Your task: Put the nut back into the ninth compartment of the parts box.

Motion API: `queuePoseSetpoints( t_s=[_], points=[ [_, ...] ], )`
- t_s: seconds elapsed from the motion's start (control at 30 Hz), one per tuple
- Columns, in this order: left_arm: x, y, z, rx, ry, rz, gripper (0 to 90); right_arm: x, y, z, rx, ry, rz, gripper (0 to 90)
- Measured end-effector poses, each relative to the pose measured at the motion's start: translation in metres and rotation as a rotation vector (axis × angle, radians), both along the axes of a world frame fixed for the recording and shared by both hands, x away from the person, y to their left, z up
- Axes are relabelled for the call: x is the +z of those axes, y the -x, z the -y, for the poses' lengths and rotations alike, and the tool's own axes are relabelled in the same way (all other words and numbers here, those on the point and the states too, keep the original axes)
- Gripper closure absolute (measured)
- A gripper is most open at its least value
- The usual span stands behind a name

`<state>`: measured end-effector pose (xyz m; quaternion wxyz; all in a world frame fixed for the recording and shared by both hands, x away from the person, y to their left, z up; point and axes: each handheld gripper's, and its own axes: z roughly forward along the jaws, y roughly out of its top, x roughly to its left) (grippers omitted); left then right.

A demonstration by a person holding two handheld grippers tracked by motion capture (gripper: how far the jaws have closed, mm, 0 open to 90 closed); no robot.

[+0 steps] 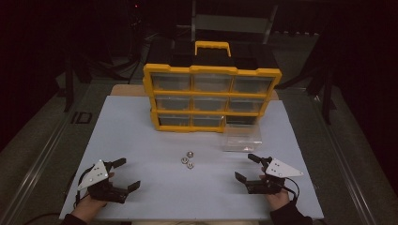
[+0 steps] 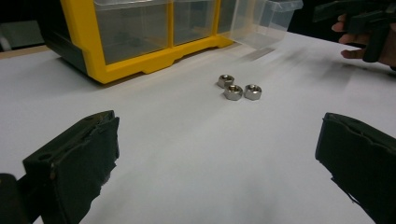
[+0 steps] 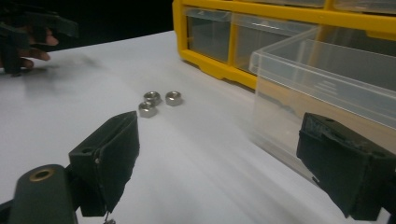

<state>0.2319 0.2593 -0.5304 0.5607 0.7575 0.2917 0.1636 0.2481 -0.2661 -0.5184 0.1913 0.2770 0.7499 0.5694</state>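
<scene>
White table [image 1: 141,140], both grippers low at the near edge, nothing held.

Yellow cabinet [image 1: 211,98] stands at the far middle of the table, three rows of clear drawers. Bottom-right slot looks empty and dark. Its clear drawer [image 1: 241,139] sits out on the table just in front of that slot, near the right side; it looks empty, though the glare makes that hard to confirm.

Left gripper [image 1: 123,175] near-left, jaws wide apart, gripping nothing, resting by the table edge. Right gripper [image 1: 246,167] near-right, jaws also spread wide, empty, just short of the drawer.

Three nuts [image 1: 187,159] lie in a tight cluster mid-table, touching or almost touching, between the two grippers and in front of the cabinet, left of the drawer. In the left gripper view the nuts [image 2: 238,88] sit well ahead of the jaws.

Progress, as a judgement: the drawer is out, so the prep is done. The nuts are not yet picked, none is in the drawer, and the drawer is not back in its slot. Sorting looks barely started, with all three picks left.
</scene>
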Motion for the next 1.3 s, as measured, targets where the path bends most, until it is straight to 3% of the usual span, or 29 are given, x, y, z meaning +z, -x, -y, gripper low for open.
queuePoseSetpoints(
  t_s=[0.23, 0.4, 0.53, 0.8, 0.97, 1.07, 1.13, 1.27, 1.3],
  points=[
    [0.002, -0.001, 0.003, -0.006, -0.009, 0.004, 0.0, 0.0, 0.001, 0.0, 0.011, -0.004, -0.003, 13.2],
    [0.004, -0.002, 0.004, -0.004, 0.02, -0.001, 0.0, 0.001, 0.003, 0.001, 0.016, -0.004, 0.001, 13.2],
    [0.005, -0.001, 0.006, 0.0, 0.02, -0.002, 0.0, 0.002, 0.004, 0.0, 0.014, -0.002, 0.007, 13.2],
    [0.018, 0.002, 0.01, 0.01, 0.047, 0.033, 0.0, 0.005, 0.006, 0.0, 0.007, -0.012, 0.017, 13.2],
    [0.041, -0.001, 0.012, 0.009, 0.128, 0.02, 0.0, 0.006, 0.006, -0.002, 0.008, -0.018, 0.016, 13.2],
    [0.058, -0.003, 0.017, -0.01, 0.138, 0.034, 0.0, 0.007, 0.007, -0.002, 0.005, -0.018, 0.02, 13.2],
    [0.067, -0.006, 0.02, -0.016, 0.118, 0.034, 0.0, 0.007, 0.007, -0.002, 0.006, -0.018, 0.023, 13.3],
    [0.08, -0.016, 0.028, -0.054, 0.117, -0.039, 0.0, 0.006, 0.007, -0.003, 0.013, -0.021, 0.014, 13.3],
    [0.083, -0.019, 0.031, -0.058, 0.122, -0.027, 0.0, 0.006, 0.007, -0.003, 0.015, -0.022, 0.013, 13.3]
  ],
)
